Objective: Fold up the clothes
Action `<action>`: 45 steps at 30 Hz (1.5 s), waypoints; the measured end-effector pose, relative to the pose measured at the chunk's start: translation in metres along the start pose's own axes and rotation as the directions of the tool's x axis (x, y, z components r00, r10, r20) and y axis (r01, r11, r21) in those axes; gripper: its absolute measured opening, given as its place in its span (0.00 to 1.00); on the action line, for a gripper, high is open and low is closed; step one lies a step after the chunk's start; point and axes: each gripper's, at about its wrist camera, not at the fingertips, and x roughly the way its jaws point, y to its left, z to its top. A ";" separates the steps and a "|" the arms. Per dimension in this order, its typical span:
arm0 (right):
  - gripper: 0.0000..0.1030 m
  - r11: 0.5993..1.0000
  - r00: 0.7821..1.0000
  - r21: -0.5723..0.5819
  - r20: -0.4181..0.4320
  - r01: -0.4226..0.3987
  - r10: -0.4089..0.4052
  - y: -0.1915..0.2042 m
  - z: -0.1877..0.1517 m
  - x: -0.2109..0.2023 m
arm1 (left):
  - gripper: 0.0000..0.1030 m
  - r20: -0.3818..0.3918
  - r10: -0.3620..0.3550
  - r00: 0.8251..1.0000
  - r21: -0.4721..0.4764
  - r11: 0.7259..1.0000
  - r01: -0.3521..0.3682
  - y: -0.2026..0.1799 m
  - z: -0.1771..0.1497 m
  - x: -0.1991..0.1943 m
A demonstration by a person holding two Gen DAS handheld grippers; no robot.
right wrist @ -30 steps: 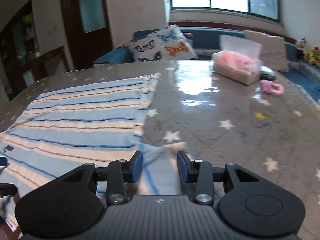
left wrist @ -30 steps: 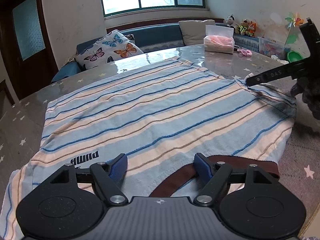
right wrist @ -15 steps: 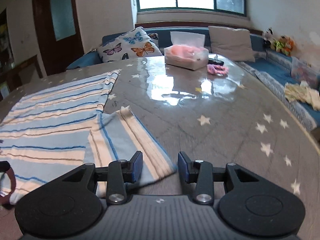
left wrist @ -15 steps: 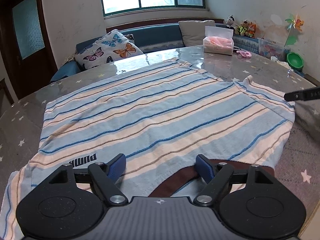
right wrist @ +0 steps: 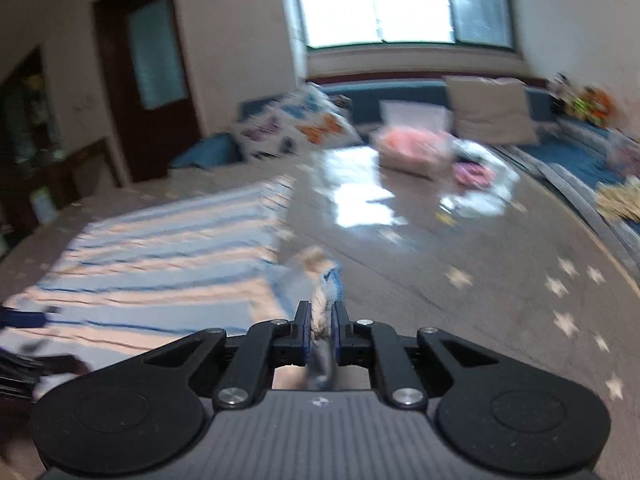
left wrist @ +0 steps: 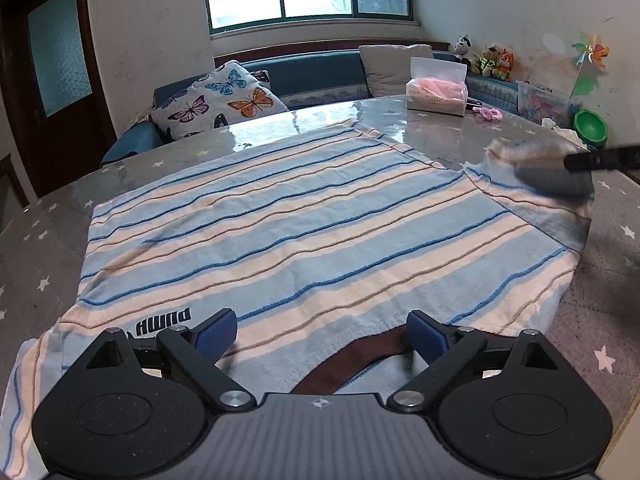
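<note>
Starry table (left wrist: pixel 440 140): right gripper (right wrist: pixel 320 316) jaws closing on striped shirt (left wrist: pixel 280 220) sleeve, left gripper (left wrist: pixel 322 330) jaws opening, empty.

One striped shirt (left wrist: pixel 304 220), two cushions (left wrist: pixel 224 102), one tissue pack (left wrist: pixel 437 92), perhaps three plush toys (left wrist: pixel 486 60)

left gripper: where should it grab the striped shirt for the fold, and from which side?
Left gripper, jaws opening: take the striped shirt's near-left shoulder by the logo, approaching low from the near edge. The hem there lies flat, mirroring the sleeve the right gripper is pinching.
</note>
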 end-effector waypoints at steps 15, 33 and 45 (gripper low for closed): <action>0.23 0.961 0.965 -0.114 -0.108 -0.252 0.240 0.074 -0.012 0.022 | 0.99 0.006 0.025 1.000 -0.053 0.998 -0.024 0.013 -0.007 -0.009; 0.26 0.982 0.987 -0.160 -0.140 -0.103 0.081 0.058 0.003 0.071 | 1.00 -0.001 0.192 0.981 -0.248 0.951 -0.186 0.077 -0.034 -0.049; 0.44 0.958 0.984 -0.263 -0.165 -0.113 0.070 0.096 0.010 0.091 | 0.98 -0.102 0.373 0.922 -0.475 0.796 -0.375 0.163 -0.082 -0.093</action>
